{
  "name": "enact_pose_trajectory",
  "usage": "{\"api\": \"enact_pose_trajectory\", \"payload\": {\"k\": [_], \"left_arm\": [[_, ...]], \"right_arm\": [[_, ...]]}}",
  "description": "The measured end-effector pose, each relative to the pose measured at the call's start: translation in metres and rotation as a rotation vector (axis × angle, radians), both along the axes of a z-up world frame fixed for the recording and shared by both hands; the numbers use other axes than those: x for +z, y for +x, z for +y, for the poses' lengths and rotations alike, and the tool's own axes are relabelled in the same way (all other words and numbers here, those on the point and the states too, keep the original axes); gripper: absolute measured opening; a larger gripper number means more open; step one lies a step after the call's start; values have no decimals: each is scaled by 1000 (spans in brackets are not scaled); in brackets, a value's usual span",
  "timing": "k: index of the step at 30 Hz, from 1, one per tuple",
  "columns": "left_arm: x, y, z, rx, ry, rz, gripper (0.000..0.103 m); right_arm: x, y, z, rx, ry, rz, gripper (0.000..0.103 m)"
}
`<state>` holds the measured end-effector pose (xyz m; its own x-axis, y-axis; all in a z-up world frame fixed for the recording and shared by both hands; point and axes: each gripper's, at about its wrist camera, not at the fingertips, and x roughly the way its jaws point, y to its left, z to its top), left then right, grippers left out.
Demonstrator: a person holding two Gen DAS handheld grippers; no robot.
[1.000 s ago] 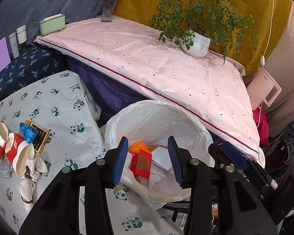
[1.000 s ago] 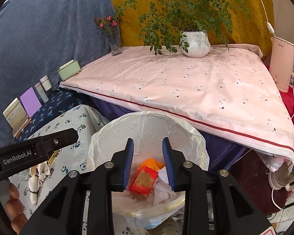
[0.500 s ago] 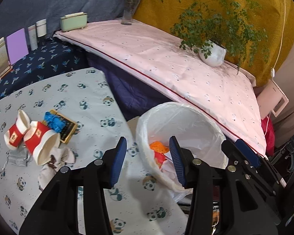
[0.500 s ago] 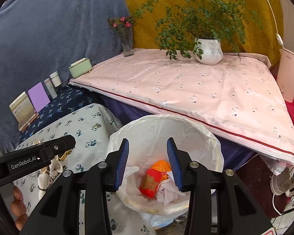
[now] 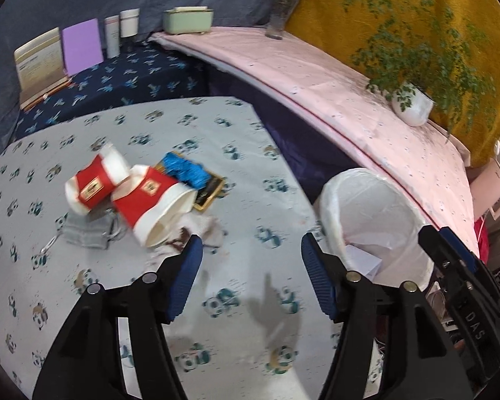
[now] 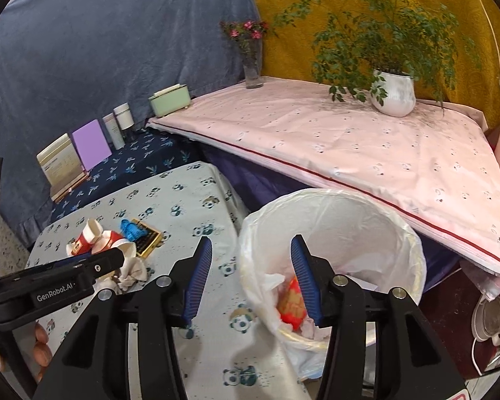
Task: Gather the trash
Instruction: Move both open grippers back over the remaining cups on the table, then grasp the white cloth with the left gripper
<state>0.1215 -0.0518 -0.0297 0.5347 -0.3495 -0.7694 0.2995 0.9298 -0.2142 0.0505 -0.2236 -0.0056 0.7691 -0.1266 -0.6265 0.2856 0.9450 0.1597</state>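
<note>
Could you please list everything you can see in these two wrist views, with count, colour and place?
paper cups: two, red and white, lying tipped on the panda cloth.
blue item: one, resting on a dark flat packet, behind the cups.
grey pouch: one, beside the cups.
crumpled tissue: one, white, stained, in front of the cups.
bin: one, white liner, off the cloth's right edge.
red packet: one, inside the bin with white paper.
potted plant: one, white pot, on the pink cloth.
flower vase: one, clear, far corner.
green box: one, back ledge.
left gripper: open, empty, above the panda cloth.
right gripper: open, empty, at the bin's rim.
</note>
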Motion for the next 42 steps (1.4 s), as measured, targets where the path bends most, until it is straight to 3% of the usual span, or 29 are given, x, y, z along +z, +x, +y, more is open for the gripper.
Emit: {"api": "enact_pose_trajectory", "payload": {"k": [10, 20, 23, 25, 31, 42], "left_arm": [[-47, 11, 49, 81, 37, 94, 58], [-74, 23, 53, 62, 42, 139, 57], [-81, 27, 50, 46, 47, 157, 46], [-85, 28, 49, 34, 48, 169, 32], [-78, 20, 58, 15, 39, 170, 25], [-49, -15, 121, 77, 26, 126, 24]], "right_arm": [[-18, 17, 40, 72, 24, 48, 50], [-36, 39, 68, 131, 24, 102, 50], [-39, 43, 73, 139, 24, 112, 50], [-41, 46, 76, 144, 25, 118, 50], [-42, 54, 88, 169, 21, 129, 50], [-45, 73, 130, 258, 51, 139, 50]]}}
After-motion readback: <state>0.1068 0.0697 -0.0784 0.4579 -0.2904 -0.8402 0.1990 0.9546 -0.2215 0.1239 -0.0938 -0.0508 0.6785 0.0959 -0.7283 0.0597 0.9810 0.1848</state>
